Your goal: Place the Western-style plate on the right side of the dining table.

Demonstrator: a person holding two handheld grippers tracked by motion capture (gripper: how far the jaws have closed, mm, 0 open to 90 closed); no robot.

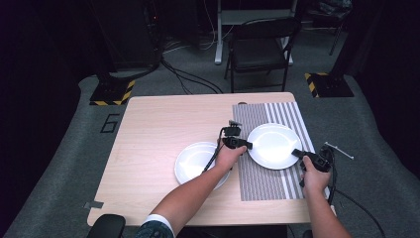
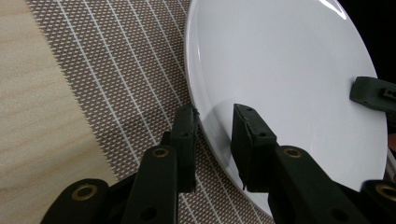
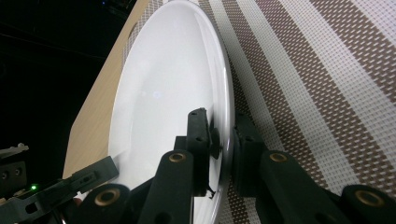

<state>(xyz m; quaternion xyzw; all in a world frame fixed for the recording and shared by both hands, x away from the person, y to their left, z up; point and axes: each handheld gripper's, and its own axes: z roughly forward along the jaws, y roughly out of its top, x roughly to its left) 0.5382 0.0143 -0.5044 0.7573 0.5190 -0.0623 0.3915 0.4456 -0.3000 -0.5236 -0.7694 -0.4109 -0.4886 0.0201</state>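
Note:
A white plate (image 1: 273, 145) lies on a brown-and-white striped placemat (image 1: 270, 183) at the table's right side. My left gripper (image 1: 247, 145) is at the plate's left rim. In the left gripper view its jaws (image 2: 215, 126) straddle that rim of the plate (image 2: 280, 70), shut on it. My right gripper (image 1: 295, 152) is at the plate's near right rim. In the right gripper view its jaws (image 3: 222, 128) pinch the thin edge of the plate (image 3: 168, 88). A second white plate (image 1: 198, 161) sits on the bare wood, partly under my left forearm.
The wooden table (image 1: 148, 129) has bare wood at its left and far side. A black folding chair (image 1: 260, 49) stands beyond the far edge, with cables on the floor (image 1: 188, 77). The placemat (image 2: 116, 70) reaches close to the table's right edge.

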